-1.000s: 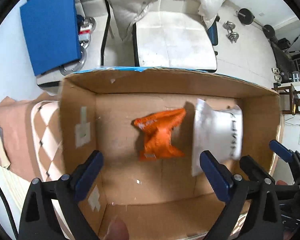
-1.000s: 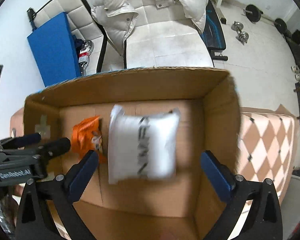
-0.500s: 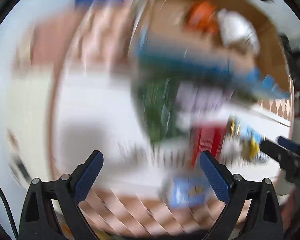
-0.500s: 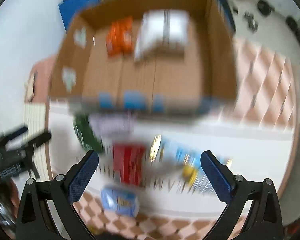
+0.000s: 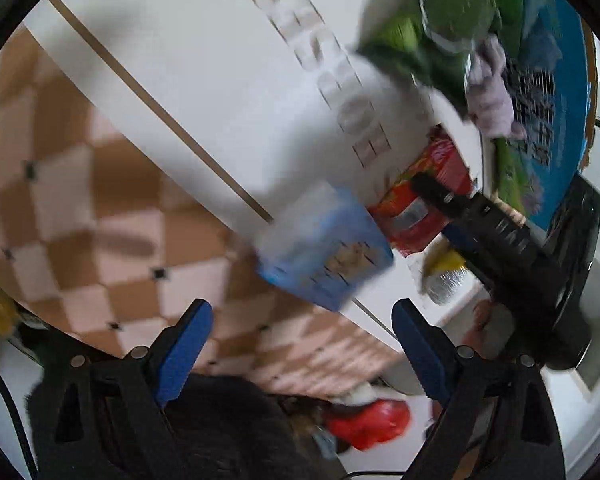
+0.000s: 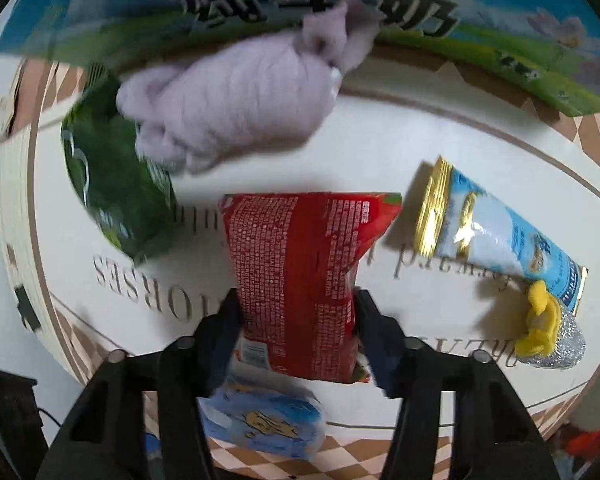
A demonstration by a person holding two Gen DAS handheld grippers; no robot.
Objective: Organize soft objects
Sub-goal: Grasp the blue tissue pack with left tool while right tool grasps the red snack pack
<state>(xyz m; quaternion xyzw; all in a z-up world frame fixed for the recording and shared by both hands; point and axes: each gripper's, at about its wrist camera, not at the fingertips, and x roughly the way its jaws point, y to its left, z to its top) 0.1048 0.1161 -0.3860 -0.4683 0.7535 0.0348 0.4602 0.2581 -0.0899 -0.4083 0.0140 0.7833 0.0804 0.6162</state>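
Observation:
My right gripper [image 6: 296,300] is closed on the lower part of a red snack bag [image 6: 300,264] lying on the white mat [image 6: 380,152]. Around it lie a lilac plush toy [image 6: 236,104], a green bag [image 6: 116,188], a light blue pouch [image 6: 496,236] with a yellow and silver item [image 6: 548,328] at its end, and a blue tissue pack [image 6: 268,420] near the front. My left gripper [image 5: 300,336] is open and empty, just short of the blue tissue pack [image 5: 324,248]. The red bag [image 5: 424,200] and the right gripper [image 5: 496,248] show beyond it.
The cardboard box with a blue and green printed side [image 6: 340,4] stands at the far edge of the mat. A checkered pink and brown floor mat [image 5: 80,216] surrounds the white one. A red object [image 5: 368,424] lies on the floor below the left gripper.
Both grippers have left the box, where the white packet and orange bag lie, and swung down to the mat. The right gripper has closed on the red bag.

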